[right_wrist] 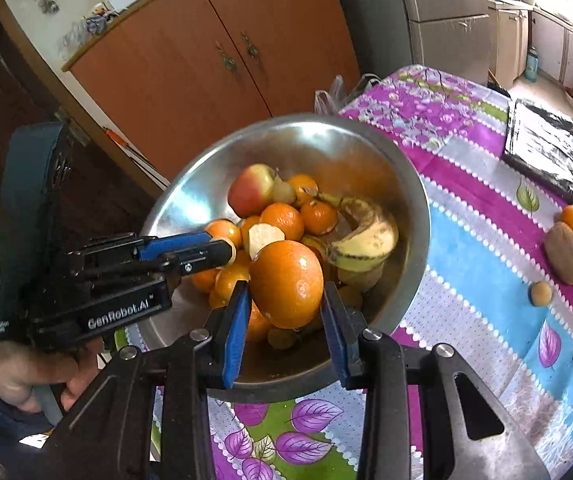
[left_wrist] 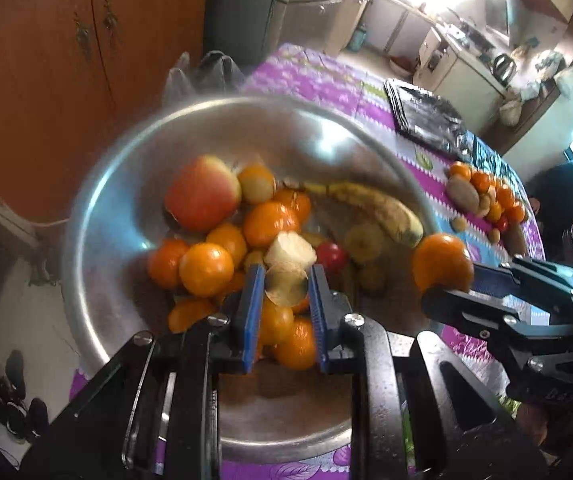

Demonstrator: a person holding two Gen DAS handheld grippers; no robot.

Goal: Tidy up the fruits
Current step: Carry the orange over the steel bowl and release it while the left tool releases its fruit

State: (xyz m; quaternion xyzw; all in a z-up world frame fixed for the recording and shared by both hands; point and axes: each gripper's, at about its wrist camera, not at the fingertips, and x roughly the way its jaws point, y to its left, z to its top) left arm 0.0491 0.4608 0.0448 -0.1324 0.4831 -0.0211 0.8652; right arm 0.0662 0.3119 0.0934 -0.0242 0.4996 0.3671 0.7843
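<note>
— Where's the fruit at this moment?

— Most of it sits in the round shiny steel bowl at the near left of the table with the purple, blue and green flowered cloth. There's a red-and-yellow apple on the far left of the pile, a spotted yellow banana curving along the right side, plus a heap of small oranges and one little red fruit.

— And the two tongs?

— The left gripper, with its blue pads, is clenched on a small round tan fruit just above the heap. The right gripper grasps a big glossy orange between its blue fingers, held up over the bowl's near rim. From the left camera that orange shows at the bowl's right edge.

— Anything outside the bowl?

— Yes, a row of sorted fruit lies far right on the cloth: small oranges, brown kiwis and a few tiny tan ones. Beyond it lies a crinkled silvery-black foil bag. A hand grips the left tool's handle at the near left.
</note>
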